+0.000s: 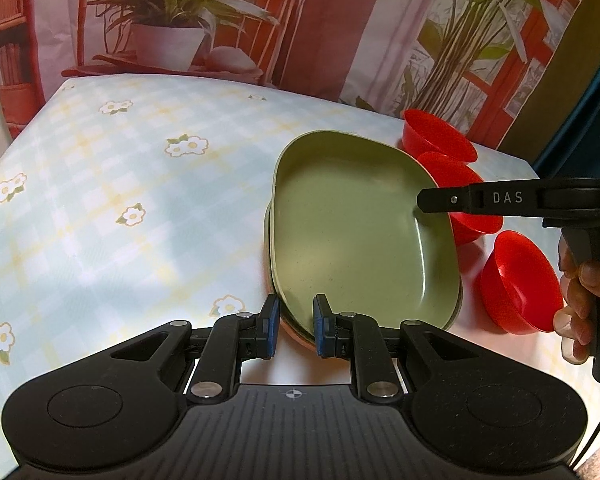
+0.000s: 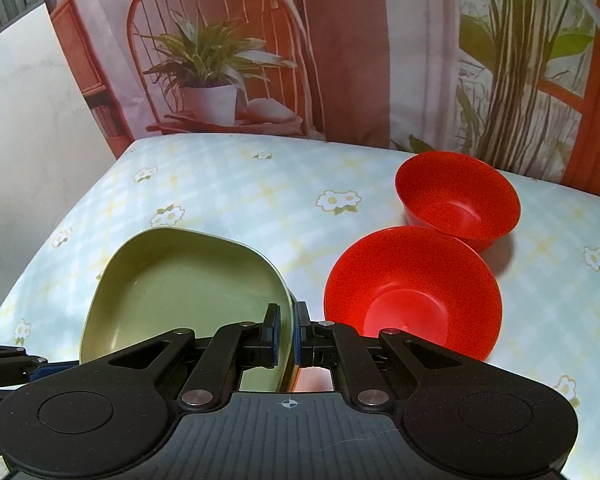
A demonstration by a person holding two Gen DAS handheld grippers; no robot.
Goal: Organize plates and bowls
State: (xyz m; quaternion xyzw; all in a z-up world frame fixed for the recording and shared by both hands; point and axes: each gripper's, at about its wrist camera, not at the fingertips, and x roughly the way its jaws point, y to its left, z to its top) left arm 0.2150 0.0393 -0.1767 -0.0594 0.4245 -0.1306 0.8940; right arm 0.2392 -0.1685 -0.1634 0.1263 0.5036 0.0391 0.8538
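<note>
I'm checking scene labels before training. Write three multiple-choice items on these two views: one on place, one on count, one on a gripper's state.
1. Where do the red bowls sit relative to the green plate in the left wrist view?
A. to its right
B. to its left
C. stacked inside it

2. How many red bowls show in the left wrist view?
A. one
B. three
C. five

3. What is the right gripper doing?
A. hanging wide open above the cloth
B. holding a red bowl
C. closed on the green plate's rim

Answers:
1 A, the bowls line its right edge.
2 B, three separate rims show.
3 C, its fingers pinch the rim from both sides.
</note>
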